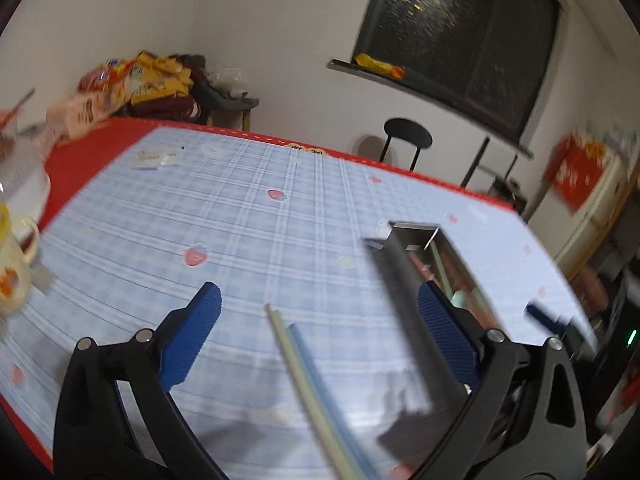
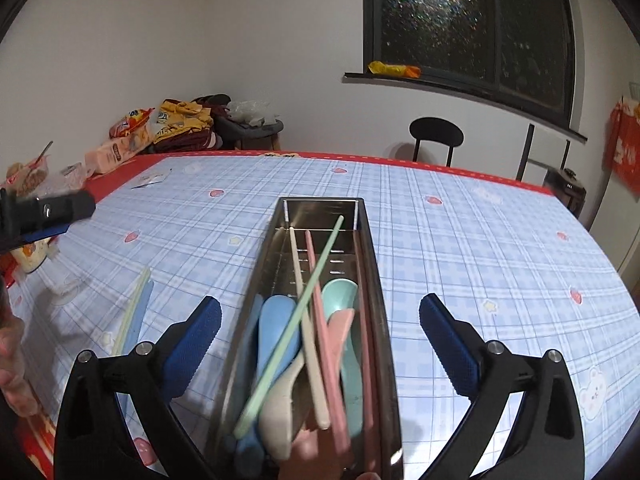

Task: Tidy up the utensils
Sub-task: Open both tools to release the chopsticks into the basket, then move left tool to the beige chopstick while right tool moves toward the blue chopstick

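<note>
Both jaws wide, empty. Left gripper [image 1: 318, 330] over loose chopstick pair [image 1: 298, 364] on tabletop, near edge, left of steel utensil tray [image 2: 370, 248]. Right gripper [image 2: 320, 336] straddles tray. Next, likely: pinch pair mid-length, lay parallel in tray.

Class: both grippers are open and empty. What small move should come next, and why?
Probably lower the left gripper onto the two chopsticks on the tablecloth and close. They lie outside the metal tray, which already holds the other utensils, between its open jaws.
</note>
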### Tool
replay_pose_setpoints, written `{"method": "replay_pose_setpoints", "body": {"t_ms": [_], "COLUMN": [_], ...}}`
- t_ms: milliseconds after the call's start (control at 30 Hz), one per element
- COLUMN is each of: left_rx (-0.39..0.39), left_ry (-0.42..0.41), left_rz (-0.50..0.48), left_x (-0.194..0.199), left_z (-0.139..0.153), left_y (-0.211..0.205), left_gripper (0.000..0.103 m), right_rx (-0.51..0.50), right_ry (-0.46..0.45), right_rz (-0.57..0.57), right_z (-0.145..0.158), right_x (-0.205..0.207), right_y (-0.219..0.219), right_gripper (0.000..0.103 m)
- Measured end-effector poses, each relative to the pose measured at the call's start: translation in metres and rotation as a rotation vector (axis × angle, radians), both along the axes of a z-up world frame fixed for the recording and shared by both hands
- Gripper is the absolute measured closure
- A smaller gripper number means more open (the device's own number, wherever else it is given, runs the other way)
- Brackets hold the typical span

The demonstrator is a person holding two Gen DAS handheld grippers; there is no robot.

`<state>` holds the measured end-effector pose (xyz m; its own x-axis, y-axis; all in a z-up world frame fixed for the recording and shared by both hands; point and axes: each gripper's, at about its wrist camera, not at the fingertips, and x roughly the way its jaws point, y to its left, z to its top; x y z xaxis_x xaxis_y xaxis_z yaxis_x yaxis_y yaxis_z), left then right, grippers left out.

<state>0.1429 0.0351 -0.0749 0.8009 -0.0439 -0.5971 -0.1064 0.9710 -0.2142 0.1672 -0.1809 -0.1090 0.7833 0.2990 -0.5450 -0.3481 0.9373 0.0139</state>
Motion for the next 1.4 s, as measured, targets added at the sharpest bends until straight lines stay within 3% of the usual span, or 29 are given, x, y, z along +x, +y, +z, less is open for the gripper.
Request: {"method": "replay_pose_setpoints", "body": {"t_ms": [300,500,933,1267,1400], "left_rx": [0.112,0.200,0.329,0.334,0.298], "left_ry": [0.114,0.189,0.268,0.295,0.313], "left_rz": [-0.047,-0.128,-0.155,-0.158,-0.152], "left_x": [-0.014,-0.017,-0.021,-0.019,-0.018], "left_z": [-0.032,-0.054,-0.073,-0.080,-0.080], "left_y": [0.014,0.005,-0.011,-0.012,-0.007], "left_gripper": [0.006,0.007,0.009,0.009,0.009], "right_rx": [0.047,0.084,0.060,0.065,0.069], "right_ry": [0.036,0.075,0.071,0.075,0.073], "right_rz": [0.030,0.075,0.068,0.076,0.076], "right_z": [0.012,0.018,0.020,0.019,0.019], "right_x": [-0.017,-0.027,-0.030,-0.032,-0.033], "right_y": [0.011,0.018,0.025,0.024,0.023], "right_gripper": [0.006,0.006,0.006,0.006,0.006]}}
